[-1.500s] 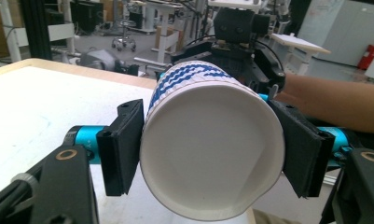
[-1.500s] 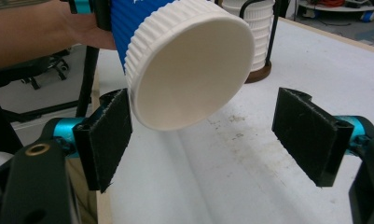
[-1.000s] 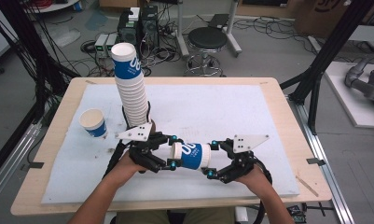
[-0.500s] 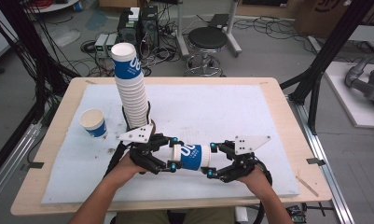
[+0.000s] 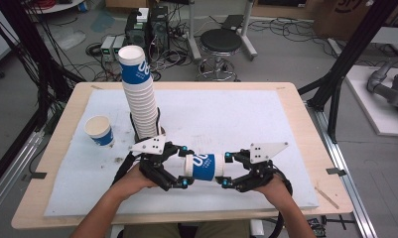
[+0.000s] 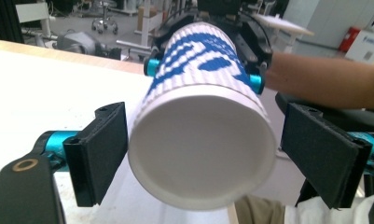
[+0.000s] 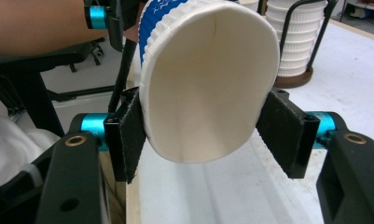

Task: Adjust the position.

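A blue-and-white paper cup (image 5: pixel 204 167) lies on its side in the air, just above the white mat (image 5: pixel 236 114) near the front. My right gripper (image 5: pixel 225 171) is shut on one end: in the right gripper view its pads (image 7: pixel 128 135) squeeze the cup's open mouth (image 7: pixel 208 88) into an oval. My left gripper (image 5: pixel 181 167) is open around the other end. In the left gripper view one pad (image 6: pixel 103 149) touches the cup (image 6: pixel 201 144), and the other pad stands clear of it.
A tall stack of matching cups (image 5: pixel 139 94) stands in a black wire holder just behind my left hand; it leans slightly and is also in the right gripper view (image 7: pixel 296 42). One upright cup (image 5: pixel 99 131) sits at the mat's left. The wooden table edge (image 5: pixel 305 119) borders the mat.
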`<state>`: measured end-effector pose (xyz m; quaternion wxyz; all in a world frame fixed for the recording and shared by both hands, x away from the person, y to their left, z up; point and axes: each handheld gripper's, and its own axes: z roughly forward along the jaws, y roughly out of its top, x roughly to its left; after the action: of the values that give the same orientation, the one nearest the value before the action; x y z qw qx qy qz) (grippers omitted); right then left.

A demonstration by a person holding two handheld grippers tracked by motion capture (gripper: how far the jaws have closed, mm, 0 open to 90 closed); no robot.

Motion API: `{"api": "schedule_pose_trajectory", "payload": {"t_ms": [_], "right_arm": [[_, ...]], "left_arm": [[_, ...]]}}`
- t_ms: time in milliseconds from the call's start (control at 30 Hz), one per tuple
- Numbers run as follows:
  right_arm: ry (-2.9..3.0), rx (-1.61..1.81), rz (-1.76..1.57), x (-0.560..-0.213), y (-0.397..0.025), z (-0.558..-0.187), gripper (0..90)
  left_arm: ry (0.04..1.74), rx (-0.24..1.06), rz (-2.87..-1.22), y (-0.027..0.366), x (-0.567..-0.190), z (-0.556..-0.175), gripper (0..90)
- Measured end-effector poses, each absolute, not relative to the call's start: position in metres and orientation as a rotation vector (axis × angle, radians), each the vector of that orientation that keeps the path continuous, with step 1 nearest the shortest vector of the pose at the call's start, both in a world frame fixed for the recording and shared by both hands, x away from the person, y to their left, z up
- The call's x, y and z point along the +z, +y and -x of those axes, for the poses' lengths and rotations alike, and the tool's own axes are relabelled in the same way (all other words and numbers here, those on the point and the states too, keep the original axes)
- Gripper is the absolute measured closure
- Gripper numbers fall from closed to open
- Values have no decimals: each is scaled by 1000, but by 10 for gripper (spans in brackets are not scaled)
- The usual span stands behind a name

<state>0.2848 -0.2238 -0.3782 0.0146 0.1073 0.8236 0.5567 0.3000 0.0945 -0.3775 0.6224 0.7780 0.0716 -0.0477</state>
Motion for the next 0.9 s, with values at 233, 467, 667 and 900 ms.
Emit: {"api": "schedule_pose_trajectory", "payload": {"t_ms": [233,467,667,900], "right_arm": [[2611,1606,-318,-367,-226,-287,347],[2646,1489,-298,-355,-224,-290,344],[2689,1384,-254,-346,-217,-294,344],[2730,1279,-219,-338,-206,-295,344]], "left_arm": [[150,-50,-1876,96,-364,-299,152],[137,16,-1961,91,-348,-300,153],[117,13,-2028,83,-341,-303,154],[80,17,-2121,72,-340,-304,160]]}}
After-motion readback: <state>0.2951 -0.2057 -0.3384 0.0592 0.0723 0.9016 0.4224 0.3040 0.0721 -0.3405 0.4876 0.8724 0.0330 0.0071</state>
